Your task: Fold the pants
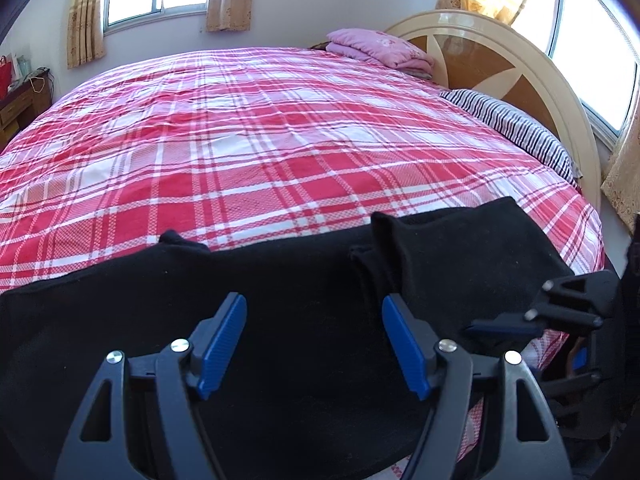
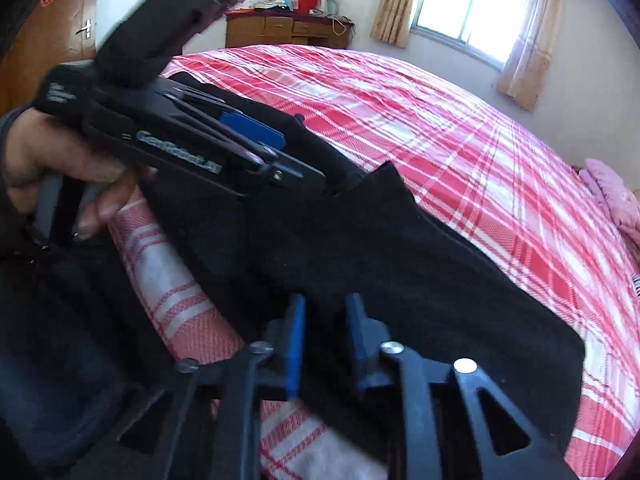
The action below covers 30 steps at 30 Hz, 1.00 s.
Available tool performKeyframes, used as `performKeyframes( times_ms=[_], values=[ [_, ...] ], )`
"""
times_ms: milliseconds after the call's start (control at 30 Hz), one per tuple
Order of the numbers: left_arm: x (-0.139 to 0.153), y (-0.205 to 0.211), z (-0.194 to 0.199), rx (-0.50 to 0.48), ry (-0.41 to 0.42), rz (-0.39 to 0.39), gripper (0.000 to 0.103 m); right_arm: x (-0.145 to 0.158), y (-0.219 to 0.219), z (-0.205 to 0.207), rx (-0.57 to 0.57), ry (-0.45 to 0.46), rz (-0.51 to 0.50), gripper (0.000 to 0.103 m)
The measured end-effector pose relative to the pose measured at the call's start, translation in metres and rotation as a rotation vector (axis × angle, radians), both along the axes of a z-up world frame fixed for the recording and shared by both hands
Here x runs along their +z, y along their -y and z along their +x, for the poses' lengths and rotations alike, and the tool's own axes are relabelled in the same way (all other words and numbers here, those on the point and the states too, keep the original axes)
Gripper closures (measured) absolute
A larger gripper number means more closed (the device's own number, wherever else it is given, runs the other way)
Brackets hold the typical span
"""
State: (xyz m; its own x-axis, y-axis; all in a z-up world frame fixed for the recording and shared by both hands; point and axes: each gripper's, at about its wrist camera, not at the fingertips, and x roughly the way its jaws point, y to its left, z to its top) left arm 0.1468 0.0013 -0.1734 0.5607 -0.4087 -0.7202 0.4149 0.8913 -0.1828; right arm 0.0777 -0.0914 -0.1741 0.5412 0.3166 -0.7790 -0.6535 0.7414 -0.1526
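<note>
Black pants (image 1: 300,280) lie along the near edge of the red plaid bed (image 1: 260,140), with a folded-over flap on the right. My left gripper (image 1: 314,308) is open, its blue pads over the black cloth without holding it. In the right wrist view the pants (image 2: 400,264) lie across the bed edge. My right gripper (image 2: 322,312) has its blue pads narrowly apart with black cloth between them. The left gripper (image 2: 256,136) shows at upper left, held by a hand. The right gripper shows in the left wrist view (image 1: 516,326) at the pants' right end.
A folded pink blanket (image 1: 376,46) and a striped pillow (image 1: 516,128) lie by the headboard (image 1: 500,60). A wooden dresser (image 2: 280,32) with red bags stands beyond the bed. The bed edge drops off near me (image 2: 180,300).
</note>
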Motion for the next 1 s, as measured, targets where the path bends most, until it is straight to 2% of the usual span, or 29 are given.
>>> performKeyframes(
  times_ms=[33,67,200,300,400,500,533,567,633,733,833,933,1000],
  values=[
    [0.001,-0.001,0.0,0.001,0.003,-0.001,0.026,0.002,0.001,0.0,0.006,-0.011,0.016,0.097],
    [0.002,-0.002,-0.001,0.004,0.008,-0.003,0.024,0.006,0.001,-0.002,0.018,-0.01,0.029,0.099],
    [0.002,-0.008,0.001,0.02,0.008,-0.019,0.023,0.017,0.004,-0.015,0.051,-0.006,0.056,0.099],
    [0.001,-0.007,0.001,0.019,0.0,-0.023,0.023,0.0,0.003,-0.008,0.038,-0.052,0.025,0.099],
    [0.002,0.001,-0.003,0.002,0.026,0.009,0.023,-0.003,0.003,-0.009,0.043,-0.065,0.029,0.099],
    [-0.002,0.011,-0.007,-0.023,0.03,0.029,0.017,0.003,0.008,-0.003,0.025,-0.089,0.056,0.098],
    [-0.004,0.015,-0.008,-0.039,0.025,0.032,0.017,0.004,0.01,-0.004,0.019,-0.089,0.057,0.093],
    [-0.005,0.019,-0.01,-0.052,0.024,0.04,0.017,0.005,0.013,-0.003,0.012,-0.088,0.055,0.078],
    [-0.008,0.028,-0.014,-0.074,0.027,0.065,0.017,0.011,0.026,-0.006,-0.011,-0.095,0.077,0.057],
    [-0.013,0.036,-0.018,-0.097,0.03,0.12,0.014,0.022,0.049,-0.012,-0.059,-0.126,0.161,0.056],
    [-0.007,0.029,-0.019,-0.07,0.042,0.107,0.014,0.025,0.071,-0.008,-0.111,-0.162,0.244,0.056],
    [0.005,0.021,-0.022,-0.026,0.085,0.097,0.014,0.01,0.077,0.004,-0.19,-0.196,0.224,0.056],
    [0.014,0.017,-0.026,-0.006,0.118,0.078,0.009,0.005,0.075,0.007,-0.195,-0.2,0.239,0.056]
  ],
)
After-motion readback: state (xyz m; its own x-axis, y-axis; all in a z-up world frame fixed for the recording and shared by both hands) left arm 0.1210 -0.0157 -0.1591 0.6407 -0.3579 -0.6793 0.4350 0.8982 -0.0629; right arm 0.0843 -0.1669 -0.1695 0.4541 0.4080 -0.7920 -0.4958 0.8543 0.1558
